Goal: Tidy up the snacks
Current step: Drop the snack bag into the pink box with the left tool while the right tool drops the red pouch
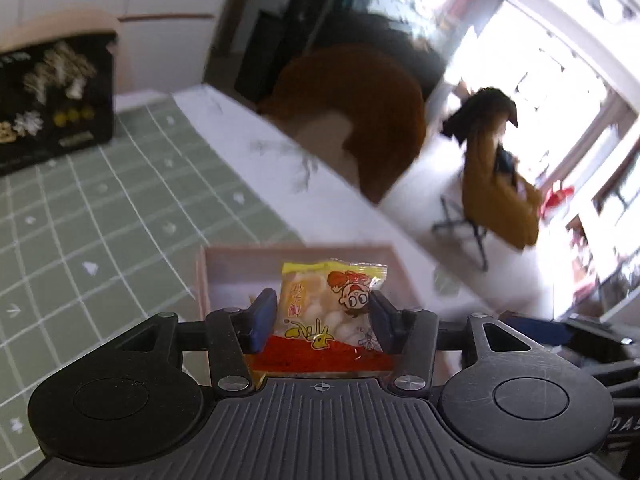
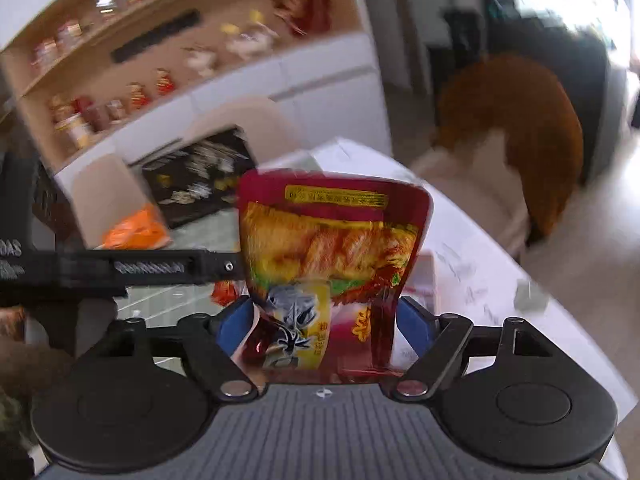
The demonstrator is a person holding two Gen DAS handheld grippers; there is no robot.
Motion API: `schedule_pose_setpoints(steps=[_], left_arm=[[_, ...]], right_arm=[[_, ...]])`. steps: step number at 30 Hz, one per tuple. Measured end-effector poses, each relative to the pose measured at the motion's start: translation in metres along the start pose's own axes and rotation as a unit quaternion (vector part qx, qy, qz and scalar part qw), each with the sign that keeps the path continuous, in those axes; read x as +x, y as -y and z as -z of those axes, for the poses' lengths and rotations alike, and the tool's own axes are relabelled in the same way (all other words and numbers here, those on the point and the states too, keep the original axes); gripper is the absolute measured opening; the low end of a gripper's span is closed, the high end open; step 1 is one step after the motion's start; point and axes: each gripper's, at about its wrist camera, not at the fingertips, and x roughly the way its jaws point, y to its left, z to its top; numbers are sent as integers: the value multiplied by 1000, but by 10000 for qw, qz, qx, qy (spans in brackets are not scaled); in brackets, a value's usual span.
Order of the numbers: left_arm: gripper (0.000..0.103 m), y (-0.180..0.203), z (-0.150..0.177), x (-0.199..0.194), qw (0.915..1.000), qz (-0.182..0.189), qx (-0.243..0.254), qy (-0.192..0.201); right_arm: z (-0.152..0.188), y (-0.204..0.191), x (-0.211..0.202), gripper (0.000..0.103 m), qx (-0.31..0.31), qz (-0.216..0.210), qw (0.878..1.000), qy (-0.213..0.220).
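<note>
My left gripper [image 1: 322,312] is shut on a small yellow and red snack packet [image 1: 330,312] with a cartoon face, held just above a pale pink open box [image 1: 224,260] on the table. My right gripper [image 2: 326,320] is shut on a larger dark red snack bag [image 2: 332,248] with a noodle picture, held upright above the table. The left gripper's black body [image 2: 120,268] shows at the left of the right wrist view. An orange snack bag [image 2: 136,232] lies further back on the mat.
A green grid mat [image 1: 100,208] covers part of the white marble table [image 1: 280,184]. A black tray of snacks [image 1: 52,100] stands at the mat's far end. A brown chair [image 1: 360,112] stands beyond the table edge. Shelves with jars [image 2: 100,96] line the back wall.
</note>
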Motion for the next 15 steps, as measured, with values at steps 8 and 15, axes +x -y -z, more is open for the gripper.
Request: schedule_pose_setpoints(steps=[8,15], left_arm=[[55,-1,53,-16,9985,-200,471,176],[55,-3,132,-77,9965,-537,469,447]], right_arm=[[54,25,12,77,378,198,9988,-257],[128,-19,-8,77,135,945,9954,-15]])
